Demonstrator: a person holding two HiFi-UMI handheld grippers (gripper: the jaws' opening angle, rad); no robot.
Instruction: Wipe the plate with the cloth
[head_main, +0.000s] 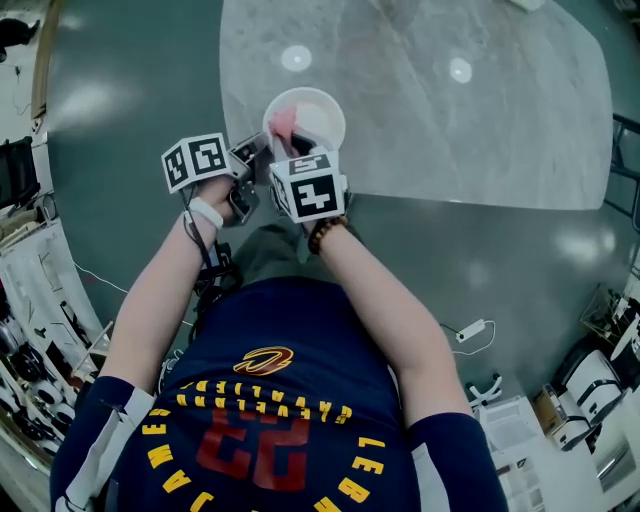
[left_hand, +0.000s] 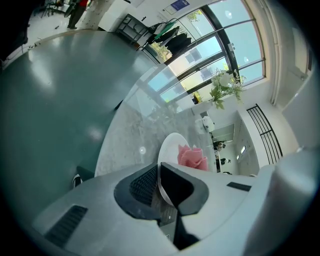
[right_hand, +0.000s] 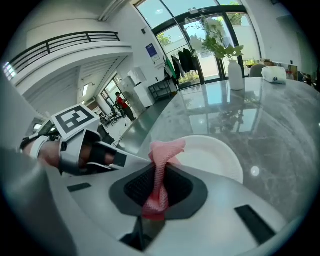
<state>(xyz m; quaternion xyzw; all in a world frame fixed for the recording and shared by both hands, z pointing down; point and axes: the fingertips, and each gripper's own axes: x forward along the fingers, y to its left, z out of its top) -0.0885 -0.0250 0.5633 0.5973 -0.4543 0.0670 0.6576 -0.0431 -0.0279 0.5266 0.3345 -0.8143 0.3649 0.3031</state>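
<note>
Fingers (right_hand: 136, 188) of right gripper (right_hand: 159, 187) pinch pink mesh cloth (right_hand: 166, 150), standing upright; left gripper (left_hand: 160, 185) view alone shows it clamping round white plate (left_hand: 170, 146).

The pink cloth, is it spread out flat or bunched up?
Bunched up: the cloth is pinched into a twisted strip between the right gripper's shut jaws, over the plate.

My left forearm (head_main: 160, 290) and right forearm (head_main: 385, 300) reach forward and converge, so the two tools sit close beside each other. My left tool (left_hand: 159, 182) is clamped on the near rim of the plate (left_hand: 170, 147) — the edge is pinched between its jaws. My right tool (right_hand: 159, 185) grips the cloth (right_hand: 161, 160) — its jaws are closed on the middle, with the free end bunched above them. A white band (head_main: 205, 212) circles my left wrist, and a beaded bracelet (head_main: 325, 232) circles my right.
</note>
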